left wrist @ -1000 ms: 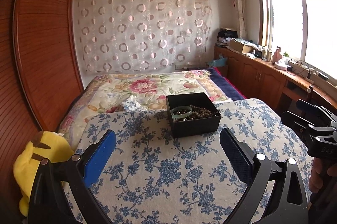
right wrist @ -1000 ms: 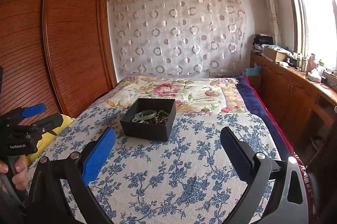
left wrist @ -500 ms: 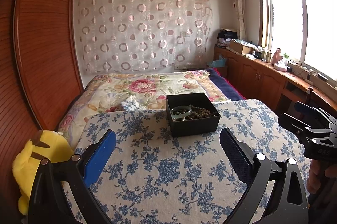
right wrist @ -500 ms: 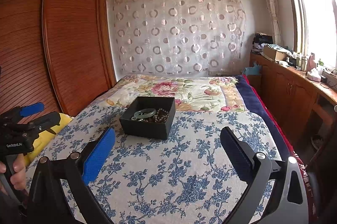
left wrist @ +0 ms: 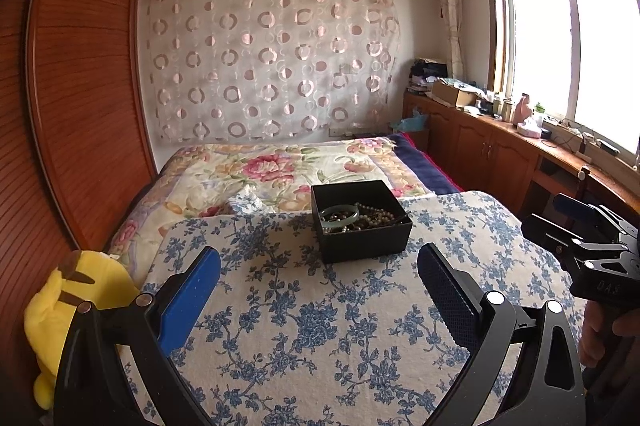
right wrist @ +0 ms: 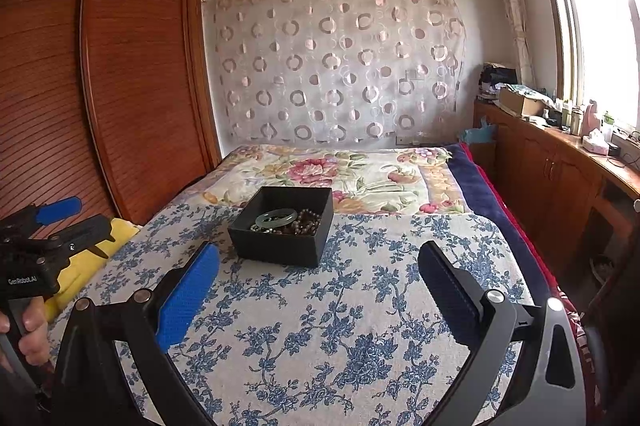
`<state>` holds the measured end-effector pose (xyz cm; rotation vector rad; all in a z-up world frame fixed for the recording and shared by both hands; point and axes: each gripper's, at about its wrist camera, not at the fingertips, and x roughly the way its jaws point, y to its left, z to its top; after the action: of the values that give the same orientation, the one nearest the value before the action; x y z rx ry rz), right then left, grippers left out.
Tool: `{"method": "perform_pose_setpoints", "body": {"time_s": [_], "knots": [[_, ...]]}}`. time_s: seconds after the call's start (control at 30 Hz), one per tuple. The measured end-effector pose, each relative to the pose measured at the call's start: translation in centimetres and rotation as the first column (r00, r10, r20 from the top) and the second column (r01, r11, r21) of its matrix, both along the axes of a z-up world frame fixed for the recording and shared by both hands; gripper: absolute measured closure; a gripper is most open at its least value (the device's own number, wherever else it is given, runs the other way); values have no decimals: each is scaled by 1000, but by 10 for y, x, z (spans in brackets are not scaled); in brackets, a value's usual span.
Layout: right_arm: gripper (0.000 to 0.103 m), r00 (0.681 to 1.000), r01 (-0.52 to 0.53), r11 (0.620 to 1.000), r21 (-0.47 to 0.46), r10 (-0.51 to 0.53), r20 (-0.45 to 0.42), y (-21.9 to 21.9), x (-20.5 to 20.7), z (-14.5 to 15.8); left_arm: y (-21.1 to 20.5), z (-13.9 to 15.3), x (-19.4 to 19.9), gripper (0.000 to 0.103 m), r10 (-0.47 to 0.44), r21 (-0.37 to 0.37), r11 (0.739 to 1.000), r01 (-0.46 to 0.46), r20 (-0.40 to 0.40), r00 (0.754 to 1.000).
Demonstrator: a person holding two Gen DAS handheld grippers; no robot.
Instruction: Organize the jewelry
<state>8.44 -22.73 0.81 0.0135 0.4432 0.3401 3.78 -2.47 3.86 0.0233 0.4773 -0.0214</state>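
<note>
Bed (left wrist: 280,169) with floral quilt fills the room's middle, wooden wardrobe (right wrist: 132,73) along one side, cabinets under the window on the other. Blue-flowered cloth (left wrist: 320,326) spread flat over the near end of the bed. Yellow plush toy (left wrist: 72,310) at the cloth's wardrobe-side edge.

Left gripper (left wrist: 319,280) and right gripper (right wrist: 319,280) both hover low over the near part of the cloth, jaws spread wide, nothing between them. Each is held by a hand; left hand (right wrist: 28,334) shows at the frame edge.

Black open box (left wrist: 360,220) sits on the far part of the cloth, ahead of both grippers, nearer the left one's centre line. Inside: pale green bangle (right wrist: 277,218) lying on top of a tangle of dark and pale bead strands (right wrist: 302,224). No jewelry visible loose on the cloth.

Stage unclear: jewelry all in the box fits either a pile waiting to be sorted out or pieces already gathered in.

If anything gets lifted: bangle is rigid, pinch across its rim, not flat-on. Beads are tangled, likely to drag neighbours along; brace the box wall with the other gripper since the box looks light and the cloth is soft
</note>
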Motion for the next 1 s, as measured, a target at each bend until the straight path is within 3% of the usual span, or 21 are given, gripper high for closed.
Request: {"method": "perform_pose_setpoints", "body": {"time_s": [1.0], "knots": [[3,1000,0,1000,2,0,2,0,-2,0,0,-2,-2,8,1,0,1000,-1,3,1000]]}}
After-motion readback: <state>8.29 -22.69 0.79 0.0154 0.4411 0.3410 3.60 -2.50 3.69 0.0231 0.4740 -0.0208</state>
